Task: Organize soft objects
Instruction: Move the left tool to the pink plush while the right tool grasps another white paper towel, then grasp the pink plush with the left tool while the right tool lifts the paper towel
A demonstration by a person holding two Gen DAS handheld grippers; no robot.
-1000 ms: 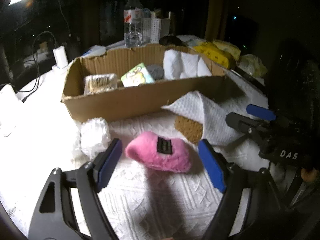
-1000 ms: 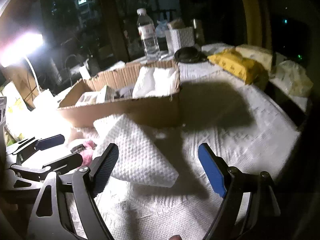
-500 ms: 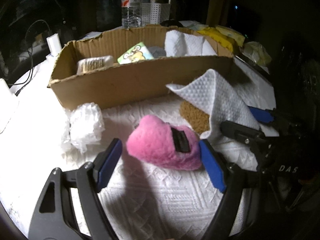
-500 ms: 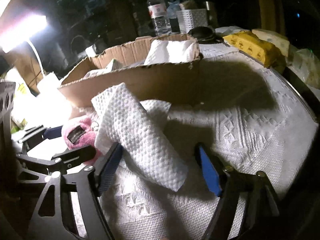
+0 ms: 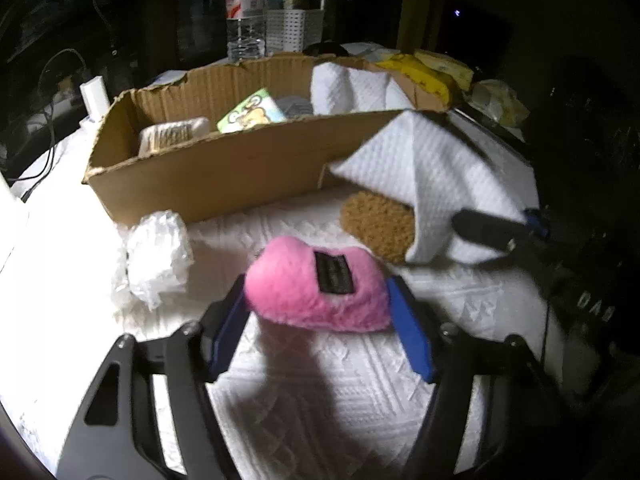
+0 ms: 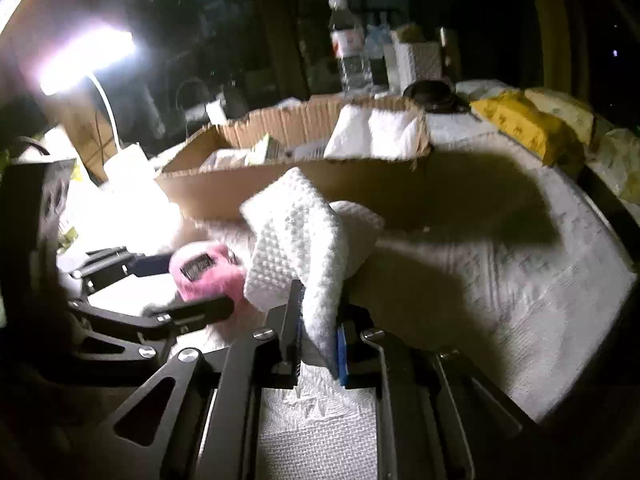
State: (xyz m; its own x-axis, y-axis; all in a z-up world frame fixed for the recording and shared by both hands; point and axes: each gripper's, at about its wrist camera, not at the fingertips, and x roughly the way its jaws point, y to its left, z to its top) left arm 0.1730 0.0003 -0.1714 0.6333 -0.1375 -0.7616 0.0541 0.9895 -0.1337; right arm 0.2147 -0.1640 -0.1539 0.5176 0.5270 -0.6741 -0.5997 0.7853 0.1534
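Since a second ago, both pairs of fingers have drawn in. Pink plush toy [image 5: 318, 284]: raised just off the worktop [image 5: 320, 392], pressed between the closing left gripper [image 5: 316, 320] fingers. White waffle cloth [image 6: 304, 248]: pinched by the closing right gripper [image 6: 318, 340], draped over a tan sponge [image 5: 376, 226], seemingly touching it. Cardboard box [image 5: 224, 168]: just behind. Crumpled plastic wrap [image 5: 158, 254]: left of the toy.

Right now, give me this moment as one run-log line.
left tongs: closing on pink plush | right tongs: closing, pinching white cloth | cardboard box: behind both, part filled | sponge: under cloth
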